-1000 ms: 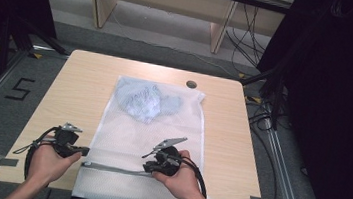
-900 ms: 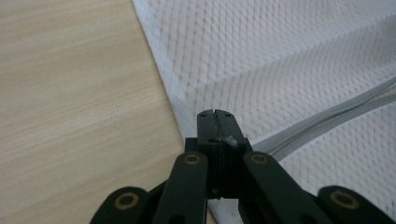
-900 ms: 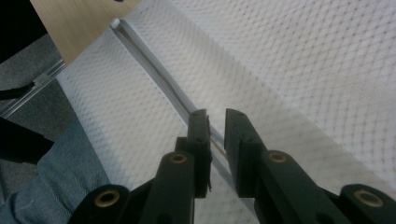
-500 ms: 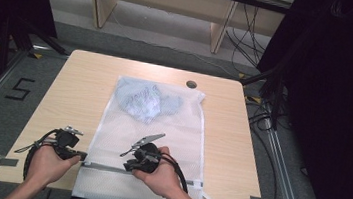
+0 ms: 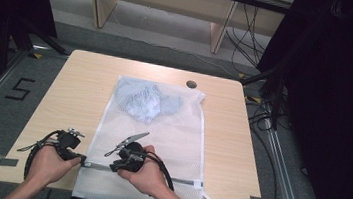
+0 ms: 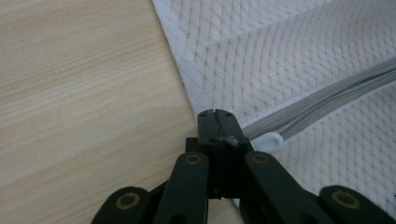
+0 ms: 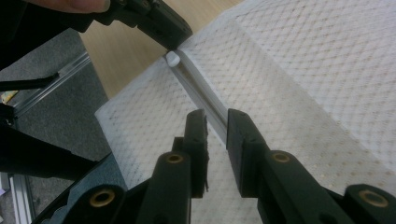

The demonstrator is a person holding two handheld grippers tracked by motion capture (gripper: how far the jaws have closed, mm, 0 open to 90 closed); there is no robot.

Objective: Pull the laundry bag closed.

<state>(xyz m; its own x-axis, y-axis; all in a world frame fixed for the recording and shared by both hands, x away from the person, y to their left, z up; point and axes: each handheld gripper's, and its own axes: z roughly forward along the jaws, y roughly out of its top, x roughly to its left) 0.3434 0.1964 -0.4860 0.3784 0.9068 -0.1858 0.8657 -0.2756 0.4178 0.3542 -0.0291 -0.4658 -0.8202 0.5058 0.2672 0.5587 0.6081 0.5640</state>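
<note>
Your white mesh laundry bag (image 5: 159, 143) lies flat on the wooden worktop (image 5: 79, 93), its grey zipper (image 5: 175, 180) running along the near end and a pale blue garment (image 5: 146, 101) showing through the mesh at the far end. Your left gripper (image 6: 217, 123) has its fingers pressed together on the bag's corner, just beside the zipper's white end tab (image 6: 268, 140). Your right gripper (image 7: 215, 123) sits over the zipper line, its fingers a little apart with the zipper tape between them; whether they touch it is unclear.
</note>
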